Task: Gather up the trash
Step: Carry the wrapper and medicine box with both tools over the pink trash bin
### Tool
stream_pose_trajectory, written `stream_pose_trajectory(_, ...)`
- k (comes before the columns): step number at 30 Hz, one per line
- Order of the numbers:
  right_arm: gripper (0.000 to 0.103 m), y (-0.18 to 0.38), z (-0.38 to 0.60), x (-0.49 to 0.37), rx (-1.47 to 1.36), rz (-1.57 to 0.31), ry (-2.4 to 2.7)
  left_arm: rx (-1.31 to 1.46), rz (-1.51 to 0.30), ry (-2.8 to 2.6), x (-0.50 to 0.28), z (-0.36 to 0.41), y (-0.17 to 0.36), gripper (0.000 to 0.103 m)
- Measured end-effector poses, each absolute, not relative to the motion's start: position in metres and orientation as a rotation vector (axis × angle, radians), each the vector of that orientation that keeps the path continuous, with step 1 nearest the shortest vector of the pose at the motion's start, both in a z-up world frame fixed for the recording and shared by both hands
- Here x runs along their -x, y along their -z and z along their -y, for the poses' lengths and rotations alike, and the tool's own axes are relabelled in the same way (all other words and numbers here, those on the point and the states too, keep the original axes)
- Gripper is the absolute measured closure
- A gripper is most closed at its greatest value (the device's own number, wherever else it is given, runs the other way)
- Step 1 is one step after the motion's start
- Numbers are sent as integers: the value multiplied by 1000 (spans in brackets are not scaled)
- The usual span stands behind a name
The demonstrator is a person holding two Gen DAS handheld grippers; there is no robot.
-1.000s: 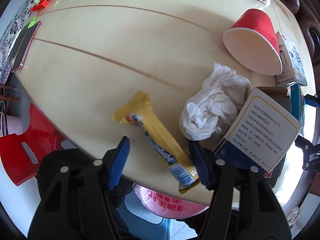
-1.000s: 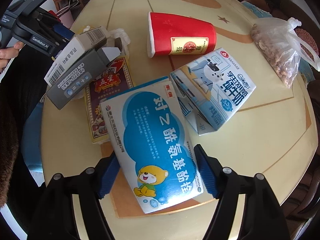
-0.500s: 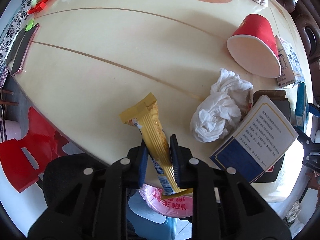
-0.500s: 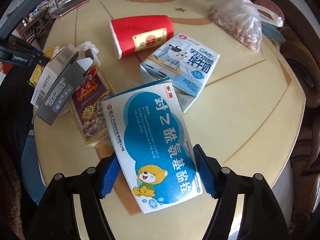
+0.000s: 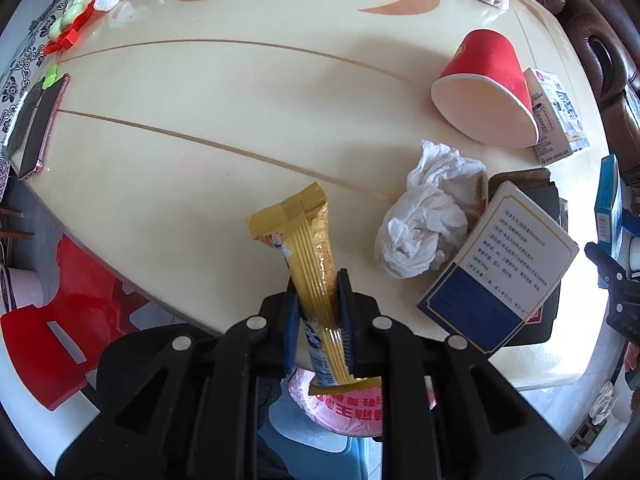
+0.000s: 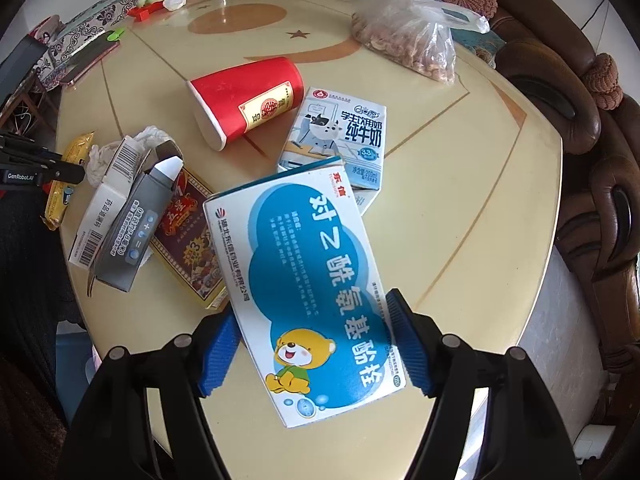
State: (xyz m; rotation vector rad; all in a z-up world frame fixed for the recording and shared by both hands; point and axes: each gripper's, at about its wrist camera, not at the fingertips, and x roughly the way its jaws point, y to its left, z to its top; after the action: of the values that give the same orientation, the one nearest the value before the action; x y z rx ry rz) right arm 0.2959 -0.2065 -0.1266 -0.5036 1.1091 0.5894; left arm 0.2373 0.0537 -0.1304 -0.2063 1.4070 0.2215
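- At the table's (image 5: pixel 200 128) near edge, the left gripper (image 5: pixel 318 312) pinches a yellow snack wrapper (image 5: pixel 308 240), tilted up beside the crumpled tissue (image 5: pixel 424 224).
- The right gripper (image 6: pixel 312 344) clamps a blue medicine box (image 6: pixel 304 280) above the tabletop, near the milk carton (image 6: pixel 340 140) and red cup (image 6: pixel 244 96).

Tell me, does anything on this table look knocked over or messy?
Yes. The red paper cup lies on its side, mouth open, next to a milk carton that also lies flat. A crumpled tissue sits loose by a grey box with its end flap open.
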Motion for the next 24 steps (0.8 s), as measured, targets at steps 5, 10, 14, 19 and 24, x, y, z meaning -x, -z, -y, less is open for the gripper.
stream_pose_trajectory(5, 35, 124, 210, -295, 482, -1124, -556, 183, -1380, -204, -232, -50, 115, 85)
stream_pose_trajectory(10, 35, 111, 214, -288, 453, -1126, -522, 163, -1349, -169, -221, -46, 101, 85)
stream_pose_trajectory(14, 35, 96, 213, -273, 448, -1115, -493, 137, -1312, -129, -208, -39, 82, 85)
stream_pose_trajectory(19, 35, 74, 209, -246, 423, -1103, -464, 95, -1273, -69, -192, -32, 64, 85)
stream_pose_trajectory(24, 35, 54, 198, -211, 422, -1079, -447, 50, -1223, -14, -172, -26, 45, 85)
